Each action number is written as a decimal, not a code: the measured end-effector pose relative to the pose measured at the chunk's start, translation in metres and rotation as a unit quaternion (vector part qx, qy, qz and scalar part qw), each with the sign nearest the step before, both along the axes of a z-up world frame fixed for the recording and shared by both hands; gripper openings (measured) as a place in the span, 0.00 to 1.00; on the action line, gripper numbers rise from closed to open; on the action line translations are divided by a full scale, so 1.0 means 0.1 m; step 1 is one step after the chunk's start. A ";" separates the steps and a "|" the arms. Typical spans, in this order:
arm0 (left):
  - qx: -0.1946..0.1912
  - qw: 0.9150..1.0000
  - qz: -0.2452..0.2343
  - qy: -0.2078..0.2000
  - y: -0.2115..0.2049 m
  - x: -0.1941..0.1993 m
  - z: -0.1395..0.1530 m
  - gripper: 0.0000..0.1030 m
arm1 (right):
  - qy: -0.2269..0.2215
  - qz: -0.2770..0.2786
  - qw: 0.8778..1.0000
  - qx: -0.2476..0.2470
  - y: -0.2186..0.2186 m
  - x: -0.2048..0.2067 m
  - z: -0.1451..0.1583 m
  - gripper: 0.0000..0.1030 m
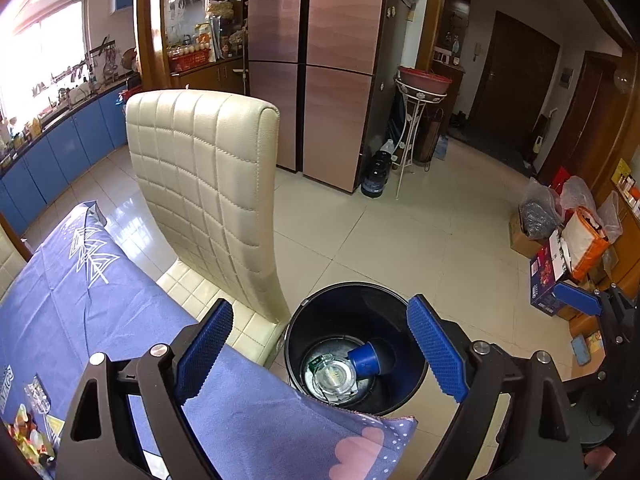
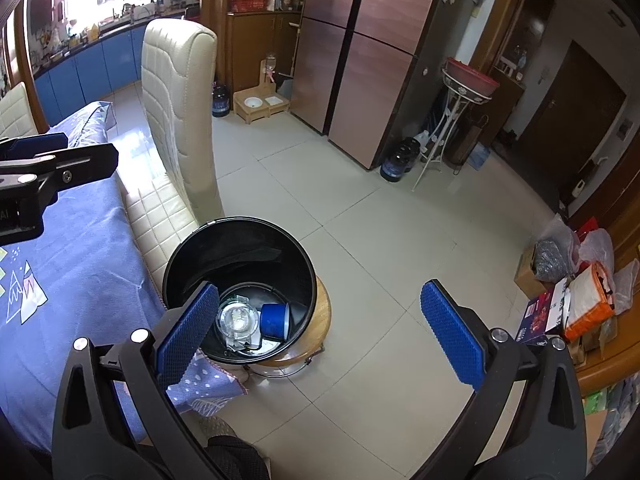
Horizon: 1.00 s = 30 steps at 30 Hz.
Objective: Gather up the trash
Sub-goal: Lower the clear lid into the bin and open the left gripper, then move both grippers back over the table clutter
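A black round trash bin [image 1: 416,364] [image 2: 188,256] stands on a wooden stool [image 2: 320,320] beside the table. Inside it lie a blue cup [image 1: 363,358] [image 2: 274,320] on its side and a clear plastic lid or container [image 1: 334,378] [image 2: 237,319] with wrappers. My left gripper [image 1: 320,352] is open and empty, above the table corner and the bin. My right gripper [image 2: 320,332] is open and empty, above the bin's right side and the floor. The right gripper also shows at the right edge of the left wrist view [image 1: 600,308], and the left gripper at the left edge of the right wrist view [image 2: 40,168].
The table has a blue patterned cloth [image 1: 100,320] [image 2: 72,264]. A cream padded chair [image 1: 208,184] [image 2: 176,96] stands next to the bin. Snack wrappers [image 1: 28,432] lie on the table's near left. Boxes and bags [image 1: 568,240] sit by the right wall. A fridge [image 1: 312,60] stands behind.
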<state>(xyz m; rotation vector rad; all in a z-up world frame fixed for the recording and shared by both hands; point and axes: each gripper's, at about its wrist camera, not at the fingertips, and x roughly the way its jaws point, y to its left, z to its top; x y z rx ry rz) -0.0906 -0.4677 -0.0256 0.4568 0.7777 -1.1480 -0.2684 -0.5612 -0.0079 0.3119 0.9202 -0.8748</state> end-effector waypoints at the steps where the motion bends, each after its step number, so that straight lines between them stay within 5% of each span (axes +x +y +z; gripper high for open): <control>1: 0.001 1.000 0.003 0.000 0.03 0.02 0.00 0.84 | 0.000 0.002 1.000 0.000 0.01 0.02 0.01 0.97; 17: -0.005 0.996 0.086 -0.005 0.79 0.61 0.08 0.84 | -0.012 0.104 0.994 -0.007 0.51 0.90 0.18 0.97; 23: -0.003 0.987 0.159 -0.007 1.40 1.04 0.07 0.84 | -0.021 0.188 0.982 -0.006 0.96 1.53 0.27 0.97; 30: 0.008 0.966 0.258 -0.012 2.27 1.48 0.01 0.84 | -0.024 0.296 0.955 -0.009 1.67 2.24 0.32 0.97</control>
